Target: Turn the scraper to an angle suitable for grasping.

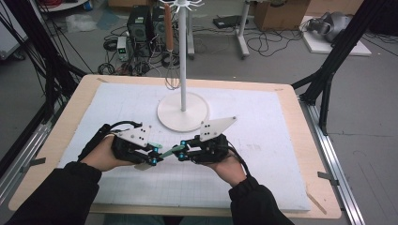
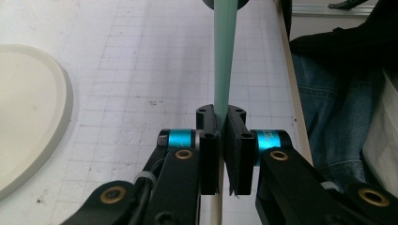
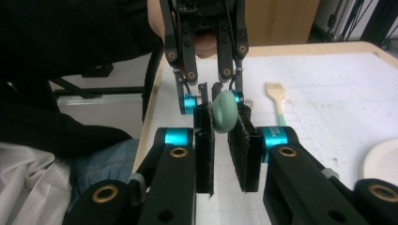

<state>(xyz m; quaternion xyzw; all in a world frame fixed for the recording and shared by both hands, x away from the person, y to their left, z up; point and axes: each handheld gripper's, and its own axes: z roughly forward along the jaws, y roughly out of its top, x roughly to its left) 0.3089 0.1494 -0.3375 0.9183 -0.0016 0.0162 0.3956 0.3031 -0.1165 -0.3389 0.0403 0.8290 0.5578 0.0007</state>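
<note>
Stand base [image 1: 182,111] behind both grippers; spatula [image 1: 165,152] between left gripper [image 1: 152,153] and right gripper [image 1: 182,150]

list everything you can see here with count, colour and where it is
spatula: 1, pale green with a wooden end, held in the air between the two grippers above the mat
brush: 1, light wood handle with pale green band, lying on the mat in the right gripper view
rack stand: 1, white round base and pole, middle back of the mat
hanging utensil: 1, brown, hung from the top of the rack
mat: 1, white with a grid, covering the table
table: 1, light wood, edge around the mat
left gripper: 1, black with blue rollers, jaws closed on the spatula's flat handle
right gripper: 1, black with blue rollers, jaws around the spatula's rounded end
sleeves: 2, black, bottom of the high view
</note>
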